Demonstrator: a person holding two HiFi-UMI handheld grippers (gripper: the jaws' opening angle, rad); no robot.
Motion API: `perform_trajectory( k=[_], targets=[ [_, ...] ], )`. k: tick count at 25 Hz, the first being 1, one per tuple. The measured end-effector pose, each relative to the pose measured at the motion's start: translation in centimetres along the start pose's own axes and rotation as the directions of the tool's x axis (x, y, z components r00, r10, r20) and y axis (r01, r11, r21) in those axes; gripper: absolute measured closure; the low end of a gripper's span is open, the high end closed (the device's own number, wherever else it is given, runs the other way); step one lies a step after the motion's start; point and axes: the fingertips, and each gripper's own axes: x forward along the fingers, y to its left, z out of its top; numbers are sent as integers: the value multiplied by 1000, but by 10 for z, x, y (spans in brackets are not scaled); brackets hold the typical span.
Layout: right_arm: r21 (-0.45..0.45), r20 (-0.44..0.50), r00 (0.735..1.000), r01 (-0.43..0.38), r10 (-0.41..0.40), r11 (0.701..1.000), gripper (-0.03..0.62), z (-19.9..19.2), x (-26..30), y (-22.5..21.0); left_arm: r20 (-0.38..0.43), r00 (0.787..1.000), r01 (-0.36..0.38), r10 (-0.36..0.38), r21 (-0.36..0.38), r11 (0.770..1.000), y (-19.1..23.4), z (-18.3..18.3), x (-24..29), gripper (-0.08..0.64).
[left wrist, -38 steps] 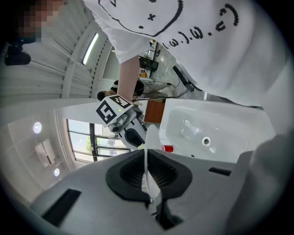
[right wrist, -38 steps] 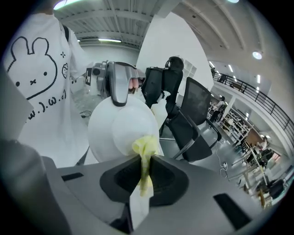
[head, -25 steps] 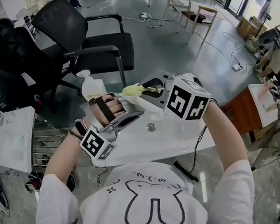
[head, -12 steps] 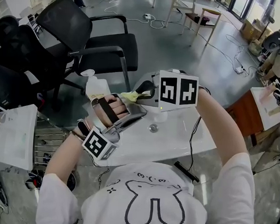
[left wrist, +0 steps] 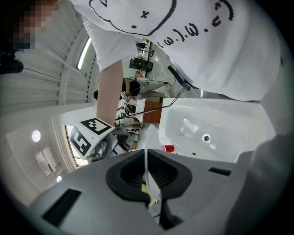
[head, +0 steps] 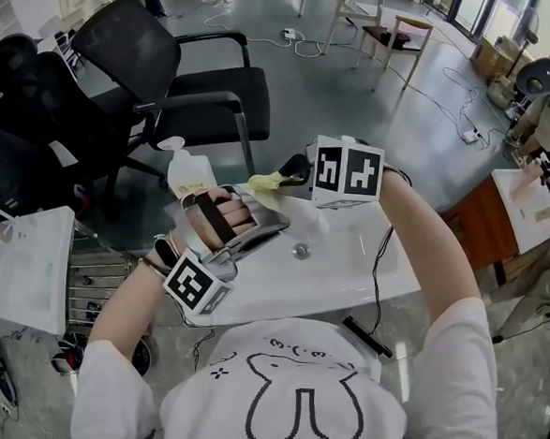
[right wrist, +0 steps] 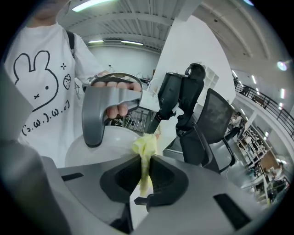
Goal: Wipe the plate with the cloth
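Note:
My left gripper [left wrist: 148, 176] is shut on the rim of a white plate [left wrist: 150, 137], which stands edge-on between its jaws. In the head view this gripper [head: 256, 227] sits over the sink's left end. My right gripper [right wrist: 144, 172] is shut on a yellow cloth [right wrist: 146, 147], whose free end hangs just over the plate [right wrist: 94, 149]. From above, the cloth [head: 264, 180] sticks out left of the right gripper [head: 295, 176], a little beyond the left hand. The plate's face is mostly hidden in the head view.
A white sink basin [head: 357, 257] with a metal drain [head: 299, 250] lies under both hands. A soap bottle [head: 186, 172] stands at its far left. Black office chairs [head: 172, 75] stand beyond, and a white bag [head: 28, 262] hangs at the left.
The right gripper has come down and to the left with the cloth, closer to the plate. The left gripper has kept its place with the plate.

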Motion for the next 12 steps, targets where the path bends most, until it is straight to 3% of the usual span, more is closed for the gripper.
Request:
perform_trajectory(
  k=[12],
  targets=[
    [220, -77, 997, 19, -2, 975, 541, -83, -2, 13, 6, 1000, -6, 6, -7, 1000, -1, 1, 2, 541]
  ],
)
